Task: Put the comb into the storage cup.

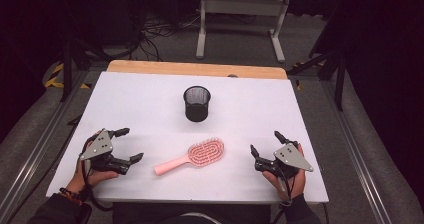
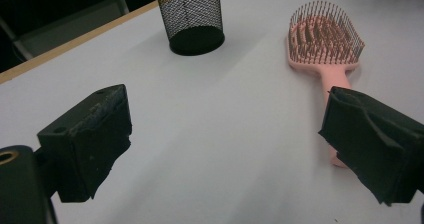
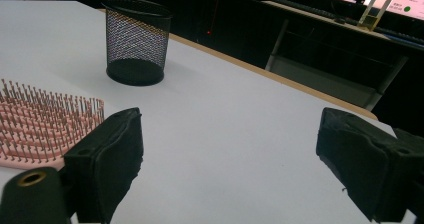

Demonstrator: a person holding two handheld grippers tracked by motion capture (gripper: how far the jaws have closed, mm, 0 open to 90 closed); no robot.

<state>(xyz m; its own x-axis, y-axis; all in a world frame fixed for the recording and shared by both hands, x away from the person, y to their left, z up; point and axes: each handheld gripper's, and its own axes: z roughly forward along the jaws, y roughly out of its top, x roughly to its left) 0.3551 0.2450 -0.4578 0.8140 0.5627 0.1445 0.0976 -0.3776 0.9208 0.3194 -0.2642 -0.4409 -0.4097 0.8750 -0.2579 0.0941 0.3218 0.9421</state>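
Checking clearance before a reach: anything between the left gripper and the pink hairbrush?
Nothing. In the high view, only bare white table separates the open left gripper from the pink hairbrush. The black mesh cup stands farther back, off that line.

One pink hairbrush lies at the lower centre of the high view, and one black mesh cup stands above it at mid-frame. Two hand-held grippers, the left gripper and the right gripper, sit on one white surface
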